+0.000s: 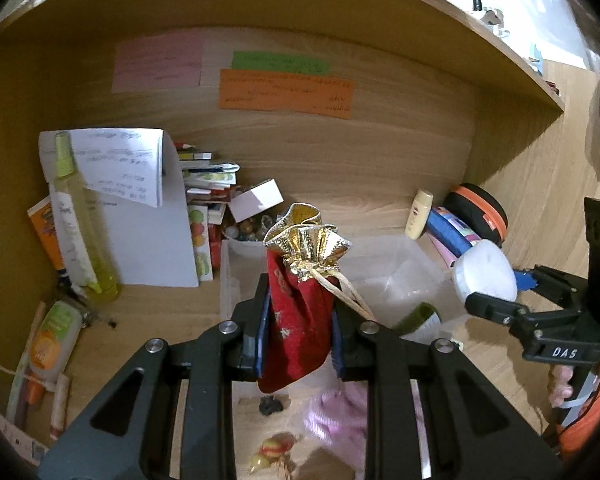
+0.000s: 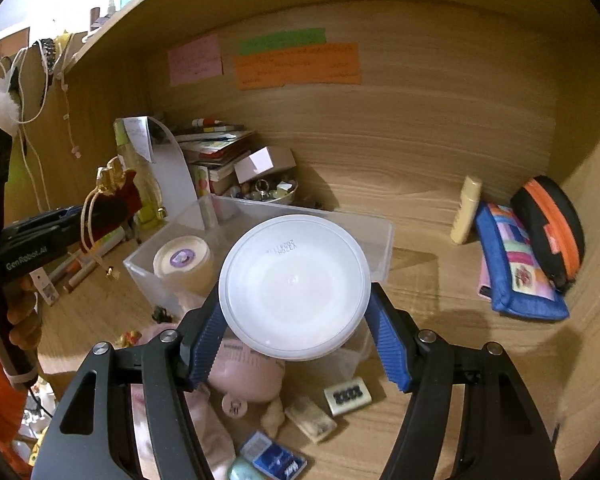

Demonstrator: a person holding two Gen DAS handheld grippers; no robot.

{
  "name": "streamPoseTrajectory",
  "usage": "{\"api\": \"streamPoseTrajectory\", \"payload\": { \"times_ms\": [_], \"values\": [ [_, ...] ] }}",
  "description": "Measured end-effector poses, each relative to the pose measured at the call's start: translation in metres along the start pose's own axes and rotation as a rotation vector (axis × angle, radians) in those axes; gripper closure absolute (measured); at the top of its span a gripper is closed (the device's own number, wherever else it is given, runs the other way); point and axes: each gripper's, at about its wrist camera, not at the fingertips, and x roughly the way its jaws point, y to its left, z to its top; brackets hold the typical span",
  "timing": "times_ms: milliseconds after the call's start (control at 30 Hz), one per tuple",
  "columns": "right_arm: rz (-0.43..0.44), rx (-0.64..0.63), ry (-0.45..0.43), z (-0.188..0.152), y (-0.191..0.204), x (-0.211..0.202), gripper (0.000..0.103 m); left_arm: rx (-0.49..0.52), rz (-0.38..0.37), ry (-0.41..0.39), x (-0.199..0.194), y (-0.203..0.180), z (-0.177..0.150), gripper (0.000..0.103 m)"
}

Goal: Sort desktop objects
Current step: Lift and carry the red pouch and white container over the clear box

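Note:
My left gripper [image 1: 300,312] is shut on a red drawstring pouch [image 1: 298,316] with a gold top, held upright above the clear plastic bin [image 1: 396,276]. It also shows at the left of the right wrist view [image 2: 112,192]. My right gripper [image 2: 296,320] is shut on a white round plastic container [image 2: 296,284], bottom facing the camera, held over the near side of the bin [image 2: 380,240]. A cream jar with a purple label [image 2: 180,260] sits inside the bin. The white container also shows at the right of the left wrist view [image 1: 484,272].
A tall yellow bottle [image 1: 76,216], papers and a stack of books [image 1: 208,188] stand at the back left. A small cream bottle [image 2: 466,208], a blue patchwork pouch [image 2: 516,264] and a black-orange case [image 2: 552,224] lie right. Small items, including a pink piggy bank [image 2: 248,376], lie near the front.

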Motion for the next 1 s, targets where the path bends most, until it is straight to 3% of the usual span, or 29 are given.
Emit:
{"api": "streamPoseTrajectory", "payload": {
  "times_ms": [333,567,833,1000],
  "values": [
    [0.014,-0.004,0.071,0.014,-0.009,0.046,0.039,-0.011,-0.09,0.084,0.056,-0.014,0.021,0.079],
    [-0.002,-0.016,0.111,0.016,-0.016,0.074,0.039,-0.017,-0.152,0.161,0.096,-0.026,0.02,0.079],
    [0.001,-0.037,0.139,0.008,-0.019,0.086,0.039,0.03,-0.151,0.246,0.122,-0.035,0.003,0.079],
    [-0.033,-0.076,0.134,0.005,-0.012,0.087,0.039,0.048,-0.11,0.232,0.12,-0.035,-0.002,0.078]
  ]
}}
